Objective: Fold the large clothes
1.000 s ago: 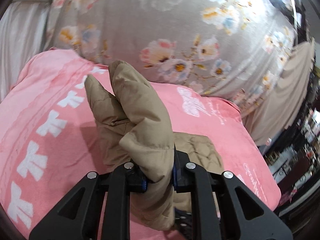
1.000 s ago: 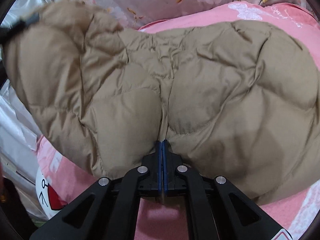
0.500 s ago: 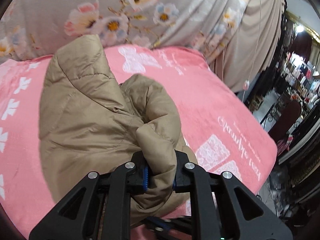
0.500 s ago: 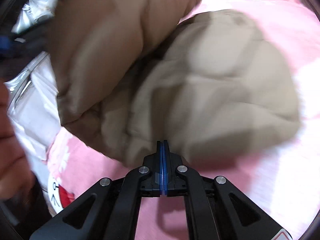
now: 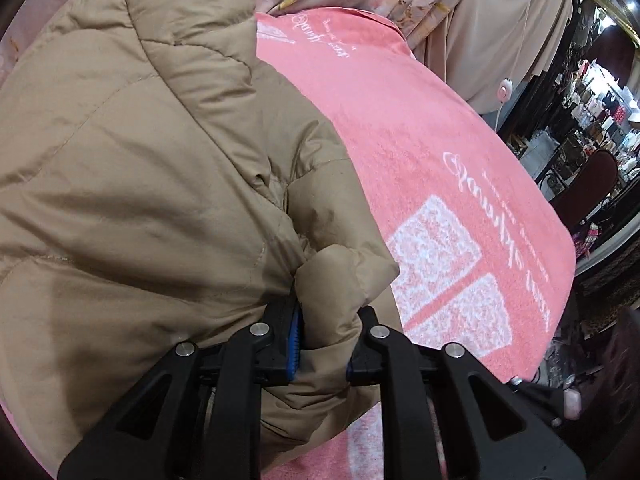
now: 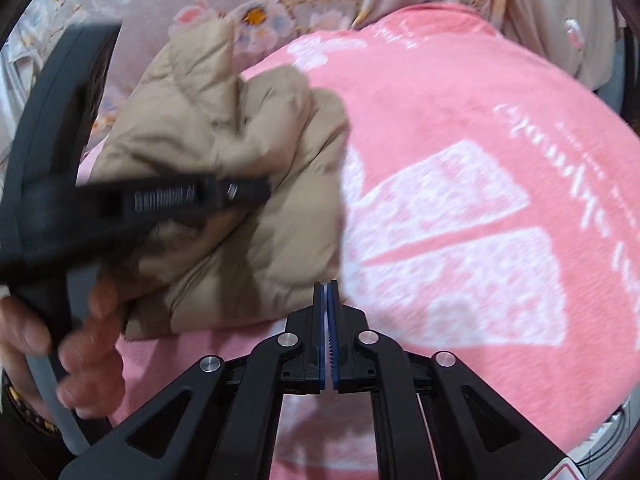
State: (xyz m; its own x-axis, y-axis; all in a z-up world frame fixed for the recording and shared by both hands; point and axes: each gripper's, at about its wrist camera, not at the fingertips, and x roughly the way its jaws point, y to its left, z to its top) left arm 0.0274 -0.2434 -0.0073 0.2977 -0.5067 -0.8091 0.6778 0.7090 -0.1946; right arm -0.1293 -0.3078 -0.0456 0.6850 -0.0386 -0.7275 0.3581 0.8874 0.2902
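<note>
A tan quilted puffer jacket (image 5: 132, 168) is bunched up on the pink blanket (image 5: 440, 148). My left gripper (image 5: 322, 340) is shut on a fold of the jacket's edge and holds it. In the right wrist view the jacket (image 6: 240, 184) lies bunched at the left, with the left gripper's black body (image 6: 132, 208) across it and a hand below. My right gripper (image 6: 326, 320) is shut and empty, just off the jacket's lower right edge, above the pink blanket (image 6: 460, 200).
A grey floral curtain (image 6: 256, 4) hangs behind the bed. A beige cloth (image 5: 500, 12) hangs at the far right. A dark chair (image 5: 588, 184) and shop shelves stand past the blanket's right edge.
My right gripper has come off the jacket and now stands beside it, empty. My left gripper has carried its fold to the right, bunching the jacket together.
</note>
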